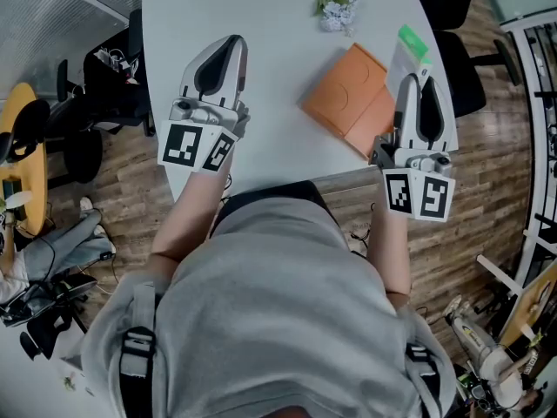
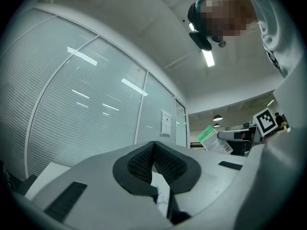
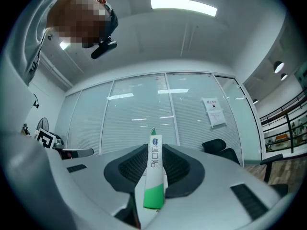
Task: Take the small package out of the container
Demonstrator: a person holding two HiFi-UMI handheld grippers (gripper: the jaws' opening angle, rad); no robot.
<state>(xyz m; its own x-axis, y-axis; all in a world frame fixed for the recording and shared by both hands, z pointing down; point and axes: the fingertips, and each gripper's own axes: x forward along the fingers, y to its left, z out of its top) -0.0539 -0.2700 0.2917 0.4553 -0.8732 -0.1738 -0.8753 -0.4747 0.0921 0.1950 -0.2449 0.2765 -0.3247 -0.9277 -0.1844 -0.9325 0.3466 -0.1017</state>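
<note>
Small package (image 3: 154, 176) pinched edge-on between right gripper (image 3: 153, 150) jaws, held in air, apart from orange container (image 1: 348, 98) lying on table (image 1: 261, 24). Left gripper (image 2: 154, 145) closed, empty. Removal looks done — perhaps only set-down left.

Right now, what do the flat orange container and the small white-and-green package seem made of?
The flat orange container: likely cardboard, matte, with crisp edges and a curved cut line. The small white-and-green package: probably a thin plastic or foil sachet, with a smooth printed face, very slim edge-on.
</note>
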